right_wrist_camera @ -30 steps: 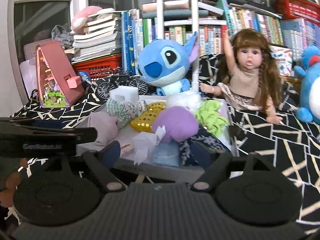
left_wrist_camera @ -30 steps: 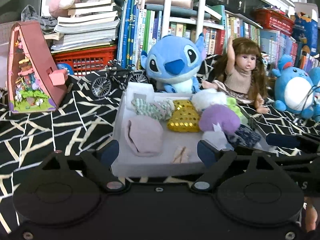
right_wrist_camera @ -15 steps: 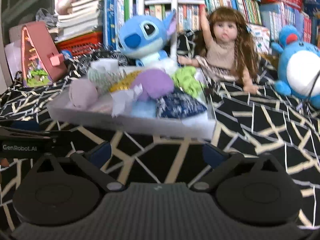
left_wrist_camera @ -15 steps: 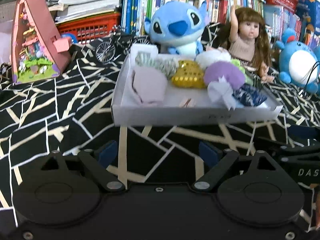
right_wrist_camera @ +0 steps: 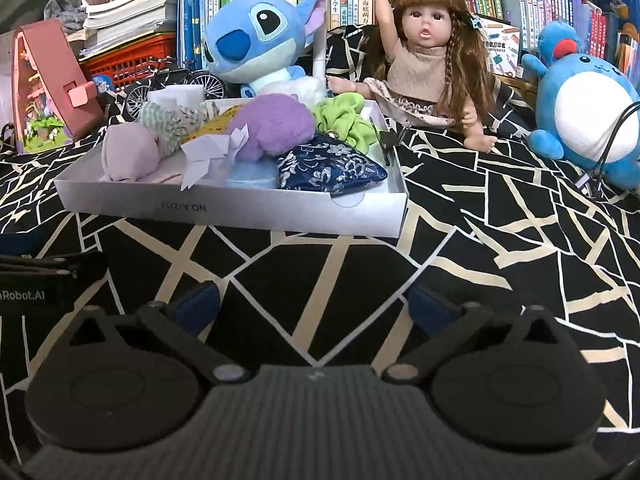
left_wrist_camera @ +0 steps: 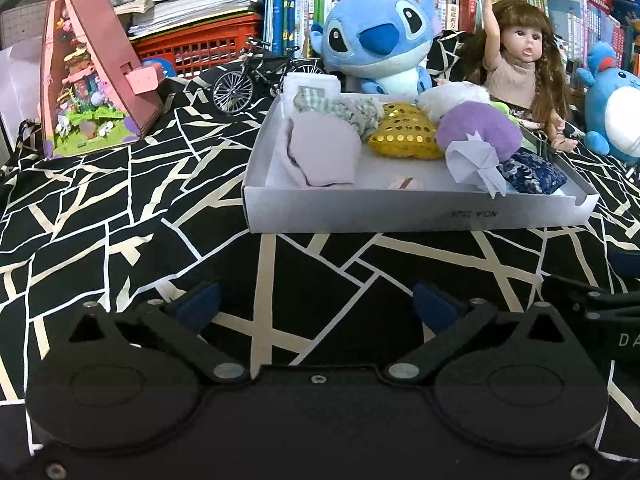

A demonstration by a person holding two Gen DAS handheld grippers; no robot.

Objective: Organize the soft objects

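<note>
While both claws hover low over the black patterned cloth (left_wrist_camera: 120, 216) with their fingers spread and nothing between them, the white tray (left_wrist_camera: 416, 210) of soft objects lies ahead of them, on the far side. Its long axis runs left to right. The tray sits ahead and right of the left gripper (left_wrist_camera: 316, 304) and ahead and left of the right gripper (right_wrist_camera: 314, 304), so neither hand looks clearly nearer.

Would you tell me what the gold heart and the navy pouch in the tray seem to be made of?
Gold heart: apparently fabric covered in shiny sequins, shown by its glinting round dots. Navy pouch: seemingly satin-like brocade, with a pale floral pattern and a slight sheen.
</note>
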